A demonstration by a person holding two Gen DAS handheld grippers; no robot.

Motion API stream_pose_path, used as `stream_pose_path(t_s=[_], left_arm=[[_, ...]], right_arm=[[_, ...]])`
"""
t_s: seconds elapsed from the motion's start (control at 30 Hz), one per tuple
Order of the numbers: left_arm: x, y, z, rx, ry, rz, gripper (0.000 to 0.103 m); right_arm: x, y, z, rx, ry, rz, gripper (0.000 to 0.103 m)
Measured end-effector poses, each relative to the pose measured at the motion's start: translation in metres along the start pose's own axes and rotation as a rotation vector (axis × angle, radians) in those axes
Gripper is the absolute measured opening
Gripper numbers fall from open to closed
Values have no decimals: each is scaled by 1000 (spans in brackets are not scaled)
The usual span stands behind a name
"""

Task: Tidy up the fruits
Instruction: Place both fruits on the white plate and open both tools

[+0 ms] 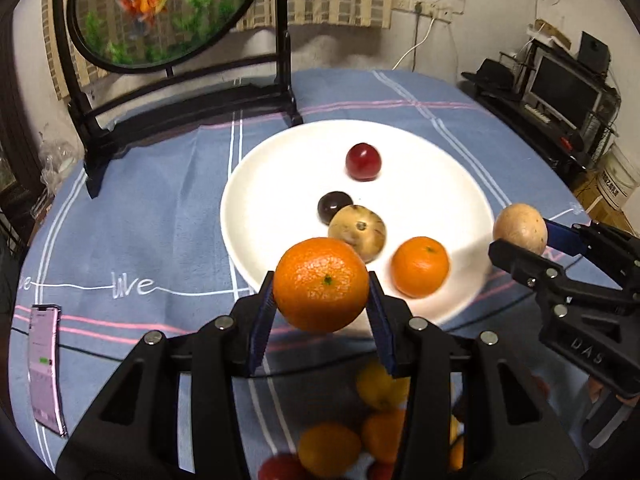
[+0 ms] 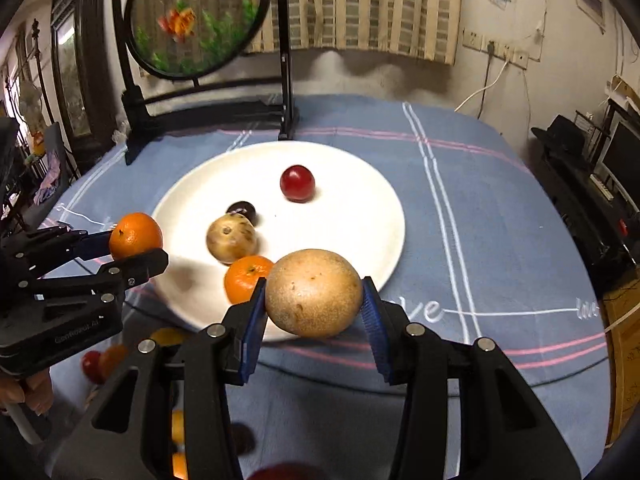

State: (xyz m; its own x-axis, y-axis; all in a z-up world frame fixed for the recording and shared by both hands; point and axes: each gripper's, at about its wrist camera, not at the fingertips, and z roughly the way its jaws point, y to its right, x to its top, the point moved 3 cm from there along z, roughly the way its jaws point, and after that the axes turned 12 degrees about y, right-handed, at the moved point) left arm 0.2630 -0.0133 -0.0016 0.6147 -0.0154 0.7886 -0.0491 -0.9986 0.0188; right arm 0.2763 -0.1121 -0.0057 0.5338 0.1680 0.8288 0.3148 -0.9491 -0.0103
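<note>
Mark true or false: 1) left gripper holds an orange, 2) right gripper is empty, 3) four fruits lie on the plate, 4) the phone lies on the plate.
1) The left gripper holds an orange: true.
2) The right gripper is empty: false, it grips a tan round fruit.
3) Four fruits lie on the white plate: true.
4) The phone lies on the plate: false, it lies on the blue tablecloth, left of the plate.

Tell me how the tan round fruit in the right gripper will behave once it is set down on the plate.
The tan fruit looks near-spherical, so it will probably roll on the smooth white plate. Its skin looks matte and speckled, likely not slippery. The right gripper holds it without visible denting, so it seems firm.
</note>
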Motion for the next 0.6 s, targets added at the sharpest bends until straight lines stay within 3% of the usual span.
stream_pose_path(t_s=[0.17,0.23,0.3,0.37,0.6], left_arm=[[-2,-2,23,0,-34,-19,45],[-3,-2,27,-5,-33,-31,46],[-3,-1,24,2,-18,-33,56],[1,1,15,19,26,-16,68],[6,6,-27,0,89,-13,83]], right_arm=[[-2,-2,25,-15,-40,-11,46],[-2,-3,29,-15,-50,-10,52],[1,-4,26,-26,-27,-13,61],[4,-3,18,-22,-5,-11,63],[-7,15,-12,28,-4,111,63]])
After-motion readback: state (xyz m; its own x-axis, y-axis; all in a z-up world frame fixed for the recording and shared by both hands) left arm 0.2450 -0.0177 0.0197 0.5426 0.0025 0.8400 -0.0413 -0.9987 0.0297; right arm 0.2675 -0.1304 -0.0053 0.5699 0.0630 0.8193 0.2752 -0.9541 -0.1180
